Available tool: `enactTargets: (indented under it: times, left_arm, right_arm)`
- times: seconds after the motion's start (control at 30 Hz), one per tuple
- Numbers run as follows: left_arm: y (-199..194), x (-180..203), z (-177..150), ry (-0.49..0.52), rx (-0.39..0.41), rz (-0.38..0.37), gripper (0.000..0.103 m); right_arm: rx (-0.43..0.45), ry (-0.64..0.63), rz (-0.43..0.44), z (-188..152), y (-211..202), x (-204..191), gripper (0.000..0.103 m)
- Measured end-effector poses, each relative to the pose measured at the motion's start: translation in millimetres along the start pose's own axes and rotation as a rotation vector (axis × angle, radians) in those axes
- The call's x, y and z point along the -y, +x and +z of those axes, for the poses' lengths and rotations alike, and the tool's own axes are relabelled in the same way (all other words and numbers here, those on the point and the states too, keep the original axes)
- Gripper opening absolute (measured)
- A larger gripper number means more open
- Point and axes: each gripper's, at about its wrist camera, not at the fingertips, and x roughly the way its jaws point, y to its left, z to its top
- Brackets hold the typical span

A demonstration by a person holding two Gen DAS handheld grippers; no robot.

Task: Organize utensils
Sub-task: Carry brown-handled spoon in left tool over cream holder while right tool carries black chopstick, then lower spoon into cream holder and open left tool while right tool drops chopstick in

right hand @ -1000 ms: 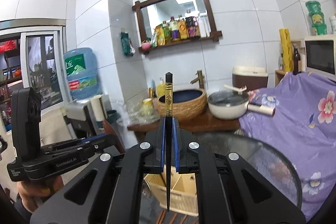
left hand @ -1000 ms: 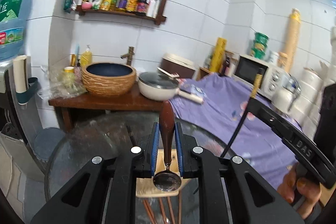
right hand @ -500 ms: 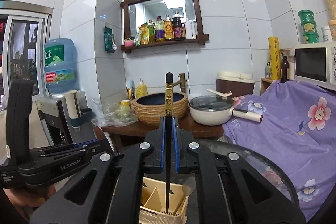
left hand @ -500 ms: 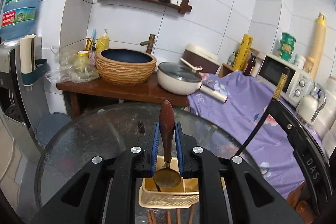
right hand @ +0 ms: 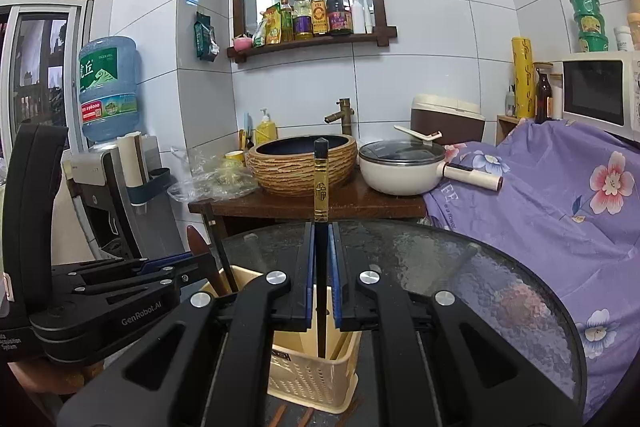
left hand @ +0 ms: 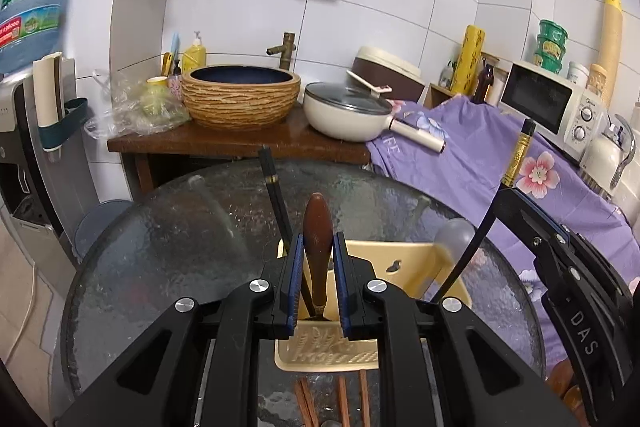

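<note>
The left gripper [left hand: 316, 281] is seen pointed forward and tilted downward, its two blue-padded fingers [left hand: 294, 283] drawn close together and clamped on a brown-handled spoon [left hand: 318, 247] held upright between them. The right gripper [right hand: 321, 277] is held nearer to level, its jaws pressed tight on a thin black chopstick [right hand: 321, 187] that stands upright between the pads. In the right wrist view the left gripper is seen at the left, side by side with the right one. Part of a hand [left hand: 560, 387] is glimpsed at the lower right edge of the left wrist view.
</note>
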Motion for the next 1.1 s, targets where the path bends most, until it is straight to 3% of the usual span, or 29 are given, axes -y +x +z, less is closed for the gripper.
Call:
enactTargets:
  times: [0.47, 0.53, 0.63, 0.83, 0.97, 1.1]
  left_arm:
    - [12.6, 0.9, -14.6, 0.021, -0.051, -0.009, 0.015]
    - [10.0, 0.7, -14.8, 0.022, -0.039, -0.012, 0.017]
    - [-3.6, 1.2, -14.5, 0.035, -0.001, -0.024, 0.033]
    - [-41.7, -3.0, -19.3, 0.030, 0.089, -0.039, 0.068]
    - [-62.7, -14.4, -35.3, -0.007, 0.110, -0.037, 0.077]
    - [-64.5, -18.0, -56.0, 0.018, 0.053, -0.027, 0.085]
  right_arm:
    - [-0.004, -0.040, -0.017, -13.4, -1.6, -2.6, 0.008]
    - [0.000, -0.041, -0.020, -13.7, -3.7, -1.9, 0.013]
    - [0.028, -0.023, -0.019, -14.2, -13.9, 1.6, 0.055]
    - [0.081, -0.040, -0.024, -17.9, -49.1, -0.2, 0.056]
    - [0.050, -0.041, -0.003, -29.9, -65.0, -3.3, 0.056]
    - [-0.053, -0.049, 0.018, -53.8, -66.3, -7.1, 0.056]
